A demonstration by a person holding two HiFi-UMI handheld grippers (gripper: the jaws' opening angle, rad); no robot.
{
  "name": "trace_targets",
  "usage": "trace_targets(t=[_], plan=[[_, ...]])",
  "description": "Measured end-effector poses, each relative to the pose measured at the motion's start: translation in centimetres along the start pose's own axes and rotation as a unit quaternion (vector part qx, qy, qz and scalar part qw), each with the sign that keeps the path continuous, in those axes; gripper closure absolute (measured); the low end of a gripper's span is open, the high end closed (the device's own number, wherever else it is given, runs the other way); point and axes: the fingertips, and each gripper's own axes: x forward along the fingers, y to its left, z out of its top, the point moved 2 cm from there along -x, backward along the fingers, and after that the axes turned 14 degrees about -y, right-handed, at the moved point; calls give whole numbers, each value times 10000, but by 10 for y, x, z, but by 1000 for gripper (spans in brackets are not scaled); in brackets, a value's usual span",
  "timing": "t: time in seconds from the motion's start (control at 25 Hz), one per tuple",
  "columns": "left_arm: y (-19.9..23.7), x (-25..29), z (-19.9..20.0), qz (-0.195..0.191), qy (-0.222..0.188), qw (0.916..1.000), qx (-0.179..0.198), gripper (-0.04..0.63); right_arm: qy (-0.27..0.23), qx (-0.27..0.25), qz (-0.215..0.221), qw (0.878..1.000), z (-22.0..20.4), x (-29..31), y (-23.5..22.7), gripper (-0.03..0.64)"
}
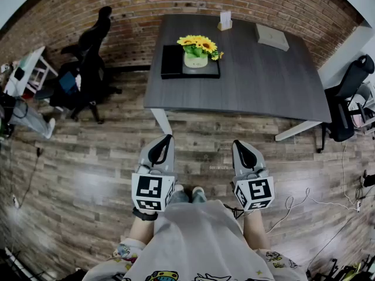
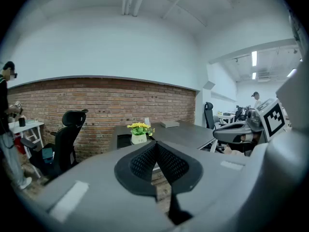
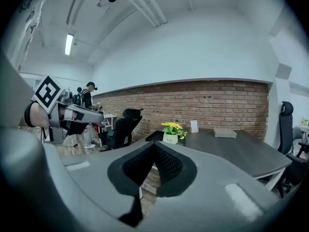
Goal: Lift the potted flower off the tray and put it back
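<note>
A potted flower (image 1: 197, 51) with yellow blooms in a white pot stands on a black tray (image 1: 173, 63) at the far left of a dark grey table (image 1: 258, 75). The same potted flower (image 2: 139, 133) (image 3: 171, 132) shows small and far off in both gripper views. My left gripper (image 1: 166, 140) and right gripper (image 1: 239, 146) hang side by side over the wooden floor, well short of the table. Both are shut with nothing between their jaws. In the gripper views the left gripper (image 2: 155, 146) and right gripper (image 3: 154, 146) show their black pads pressed together.
A flat box (image 1: 272, 37) and a small card stand (image 1: 225, 21) lie at the table's far side. Black office chairs stand at the left (image 1: 91, 63) and right (image 1: 348, 98). A person (image 2: 8, 124) stands at the far left. Cables (image 1: 304, 201) trail on the floor at right.
</note>
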Motion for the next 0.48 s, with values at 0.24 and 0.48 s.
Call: trace_targets(t=[0.24, 0.48], plan=[[-16, -2, -2, 108, -38, 9999, -24, 580, -193, 179, 16, 9997, 7, -16, -13, 615], [-31, -4, 1, 87, -123, 9999, -77, 536, -328, 156, 96, 9993, 16, -27, -22, 568]])
